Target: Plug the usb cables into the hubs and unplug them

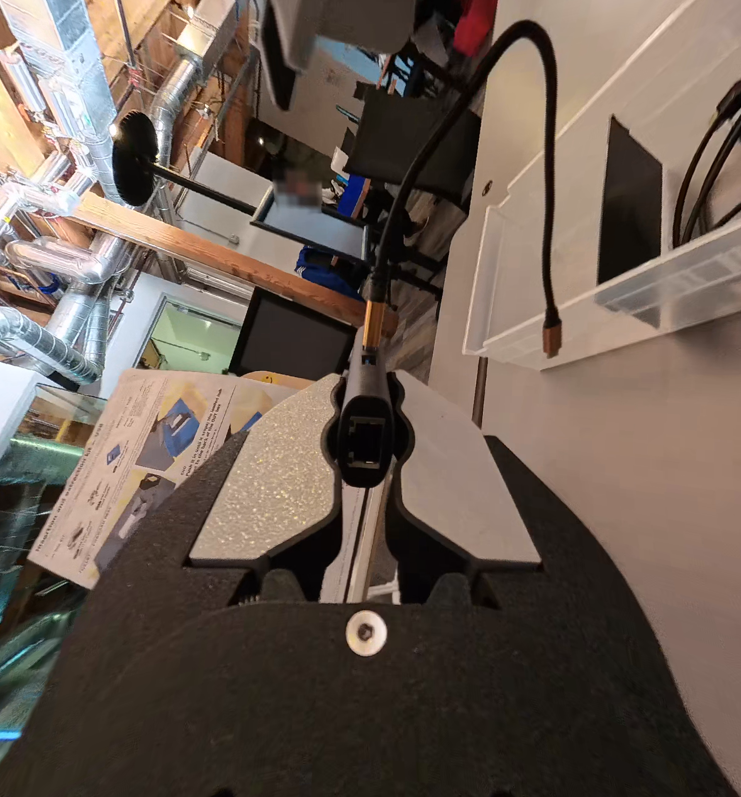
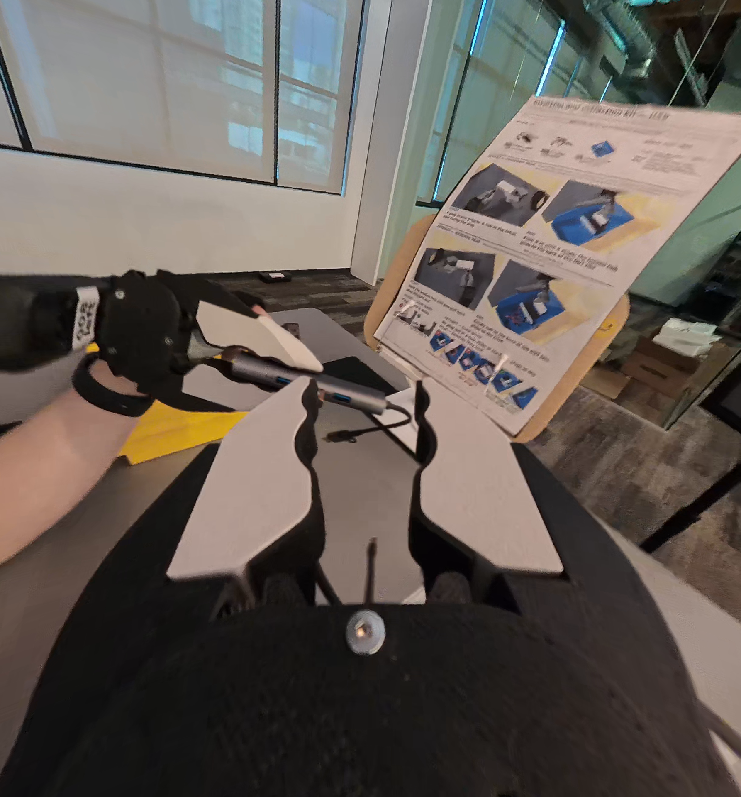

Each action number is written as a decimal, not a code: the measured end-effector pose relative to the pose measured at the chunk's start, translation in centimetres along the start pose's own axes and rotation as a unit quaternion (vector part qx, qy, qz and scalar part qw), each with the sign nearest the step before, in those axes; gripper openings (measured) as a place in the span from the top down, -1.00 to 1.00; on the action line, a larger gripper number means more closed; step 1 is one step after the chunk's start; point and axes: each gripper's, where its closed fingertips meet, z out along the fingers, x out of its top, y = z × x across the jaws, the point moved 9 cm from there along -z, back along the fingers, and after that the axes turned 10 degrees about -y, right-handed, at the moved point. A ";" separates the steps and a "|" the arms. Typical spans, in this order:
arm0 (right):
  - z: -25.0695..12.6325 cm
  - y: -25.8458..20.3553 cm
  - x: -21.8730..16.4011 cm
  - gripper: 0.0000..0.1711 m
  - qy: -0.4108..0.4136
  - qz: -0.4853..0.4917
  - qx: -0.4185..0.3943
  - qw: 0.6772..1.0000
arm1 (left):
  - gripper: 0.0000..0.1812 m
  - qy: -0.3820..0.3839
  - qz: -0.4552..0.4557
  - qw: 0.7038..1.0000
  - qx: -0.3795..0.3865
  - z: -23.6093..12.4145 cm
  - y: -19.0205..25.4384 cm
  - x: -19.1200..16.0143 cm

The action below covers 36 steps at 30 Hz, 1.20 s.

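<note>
The left gripper (image 1: 366, 427) pinches a grey USB hub (image 1: 365, 435) end-on, lifted above the grey table (image 1: 619, 496), with a black cable (image 1: 407, 189) plugged into it by a gold connector (image 1: 372, 321) and arching over. To the right, the right gripper (image 2: 366, 414) hovers with fingers spread and empty, facing the hub beside a propped instruction sheet (image 2: 545, 258).

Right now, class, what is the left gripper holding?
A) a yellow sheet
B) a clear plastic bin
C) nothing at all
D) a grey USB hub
D: in the right wrist view, the left gripper has its fingers closed around the grey USB hub, lifted above the table.
</note>
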 end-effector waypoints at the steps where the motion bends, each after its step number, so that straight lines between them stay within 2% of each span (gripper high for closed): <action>1: 0.5 0.0 -0.2 0.50 -0.009 0.020 0.009 1.000 | 0.81 -0.008 0.011 1.000 0.001 0.2 0.2 0.1; 7: 4.5 0.1 -2.8 0.60 -0.106 0.113 0.097 0.983 | 0.81 -0.029 0.054 0.998 0.004 0.8 1.1 0.9; 13: 6.7 -1.1 -3.7 0.70 -0.141 0.113 0.141 0.973 | 0.81 -0.049 0.071 0.996 0.013 0.9 1.2 0.8; 16: 7.3 -1.5 -3.9 0.71 -0.153 0.099 0.125 0.975 | 0.81 -0.052 0.076 0.996 0.014 1.1 1.4 0.8; 18: 7.5 -1.4 -4.0 0.81 -0.153 0.089 0.105 0.979 | 0.81 -0.053 0.078 0.995 0.013 1.1 1.5 0.8; 23: 7.7 -1.5 -4.0 0.81 -0.147 0.085 0.088 0.981 | 0.80 -0.055 0.051 0.997 0.020 1.3 1.4 0.5; 28: 8.0 -1.9 -3.9 0.81 -0.150 0.068 0.050 0.985 | 0.64 -0.059 0.035 0.996 0.050 1.8 1.3 0.2; 32: 8.1 -2.5 -3.7 0.81 -0.154 0.046 0.030 0.987 | 0.67 -0.047 0.048 0.996 0.055 2.1 1.8 0.2; 34: 8.1 -2.7 -3.7 0.81 -0.160 0.034 0.015 0.986 | 0.78 -0.050 0.065 0.995 0.054 2.4 2.2 0.0; 36: 8.2 -2.7 -3.7 0.81 -0.165 0.023 0.000 0.986 | 0.79 -0.057 0.061 0.995 0.058 2.6 2.3 0.0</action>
